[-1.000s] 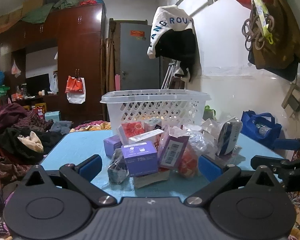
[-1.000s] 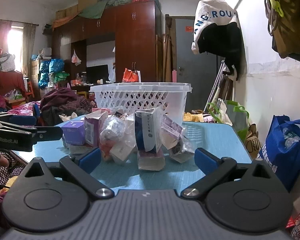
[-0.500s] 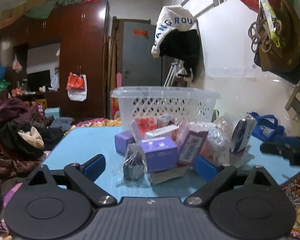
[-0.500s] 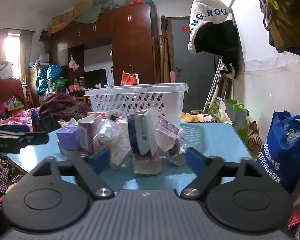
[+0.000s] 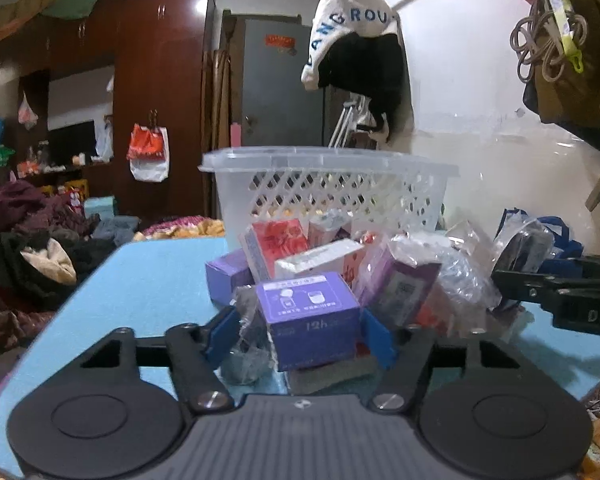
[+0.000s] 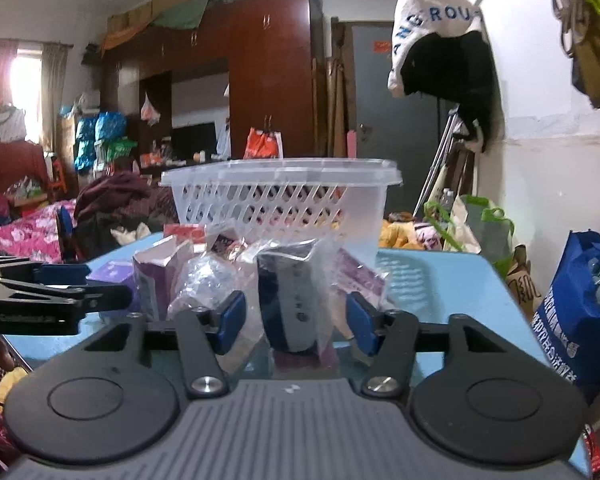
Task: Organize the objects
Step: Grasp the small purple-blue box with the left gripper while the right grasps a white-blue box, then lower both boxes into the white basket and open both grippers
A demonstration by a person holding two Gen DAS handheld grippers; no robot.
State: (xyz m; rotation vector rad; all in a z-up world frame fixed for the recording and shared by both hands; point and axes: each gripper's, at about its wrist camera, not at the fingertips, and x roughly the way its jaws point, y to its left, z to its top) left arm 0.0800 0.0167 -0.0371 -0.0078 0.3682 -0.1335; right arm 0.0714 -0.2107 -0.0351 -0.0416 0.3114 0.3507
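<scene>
A pile of small boxes and clear-wrapped packets lies on the blue table [image 5: 140,280] in front of a white lattice basket [image 5: 328,196]. My left gripper [image 5: 300,336] is closing. Its right pad touches a purple box [image 5: 308,320], and its left pad is against a clear-wrapped dark item [image 5: 244,344] beside the box. In the right wrist view, my right gripper [image 6: 296,322] is closing around a grey and dark device in a clear bag [image 6: 288,304]. Small gaps still show at both of its pads. The basket [image 6: 280,196] stands just behind.
Red, white and purple boxes [image 5: 280,244] are stacked behind the purple one. The table's right edge is close, with a blue shopping bag [image 6: 580,312] on the floor beyond. Heaped clothes [image 5: 32,248] lie to the left. Bags hang on the wall [image 5: 568,52].
Both grippers moved forward into the pile and their jaws narrowed from wide open. The purple box now sits between the left pads, the bagged device between the right pads.
</scene>
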